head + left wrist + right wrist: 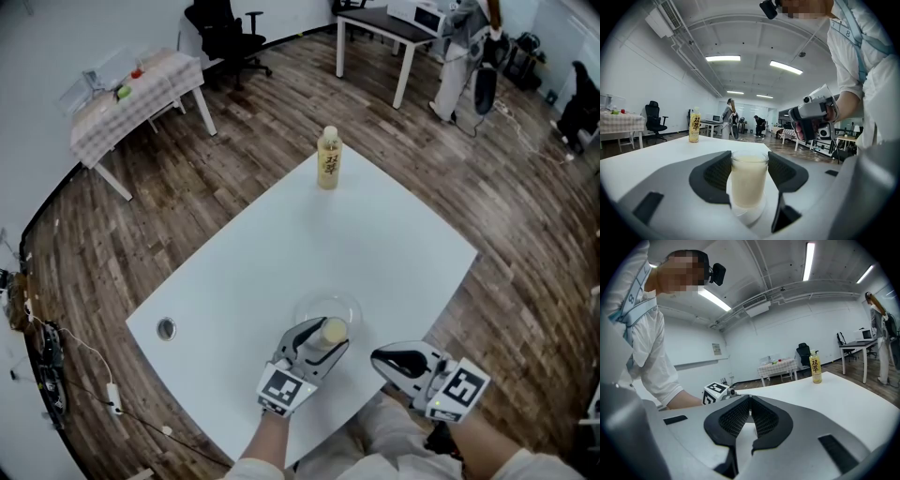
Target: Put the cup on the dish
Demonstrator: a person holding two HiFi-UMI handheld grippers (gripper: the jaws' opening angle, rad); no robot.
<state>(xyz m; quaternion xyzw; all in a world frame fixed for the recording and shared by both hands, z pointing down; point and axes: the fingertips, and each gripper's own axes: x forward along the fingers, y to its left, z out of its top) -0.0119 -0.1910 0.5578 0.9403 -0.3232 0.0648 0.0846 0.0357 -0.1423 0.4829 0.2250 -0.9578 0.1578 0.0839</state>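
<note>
Cup (749,180) seemingly on dish (307,307), white table (281,244), wooden floor (262,112).

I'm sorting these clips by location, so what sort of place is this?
Probably an open-plan office or lab: an office chair and desks stand around a wood floor, and strip lights hang from a bare ceiling.

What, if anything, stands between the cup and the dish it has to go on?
Nothing visible. The cup, clamped in the left gripper's jaws, is right over the clear dish; the bottle stands far across the table.
</note>
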